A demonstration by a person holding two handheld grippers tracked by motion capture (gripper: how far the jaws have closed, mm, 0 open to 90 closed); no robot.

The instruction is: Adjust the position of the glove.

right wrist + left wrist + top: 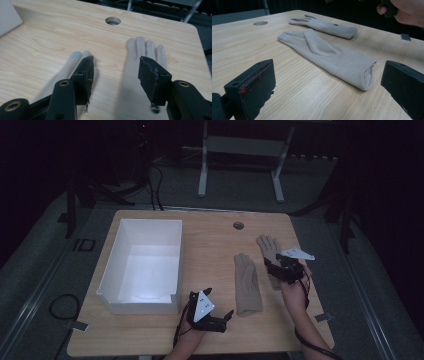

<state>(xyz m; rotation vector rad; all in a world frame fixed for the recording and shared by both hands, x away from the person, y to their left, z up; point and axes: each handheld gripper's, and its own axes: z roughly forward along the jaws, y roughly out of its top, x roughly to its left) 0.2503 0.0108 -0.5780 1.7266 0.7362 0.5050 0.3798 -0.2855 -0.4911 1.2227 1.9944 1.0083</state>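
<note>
Two beige gloves lay flat on the wooden tabletop, side by side but apart: the nearer glove toward the middle, cuff facing the person, and the farther glove to its right, fingers pointing away. A white open box stood empty on the left half of the tabletop, well apart from both.

The right tool hung just above the farther glove's cuff end; in the right gripper view its jaws stood parted with nothing between them, the glove's fingers lying flat on the wood beyond. The tool was therefore released, not grasping. The left tool rested low near the front edge, jaws spread wide and empty, aimed at the nearer glove's cuff, which lay just beyond them.

The step in hand appeared to be the approach, neither glove yet lifted. The next move probably called for lowering a tool onto a cuff edge, pinching the soft fabric, and carrying it toward the box.
</note>
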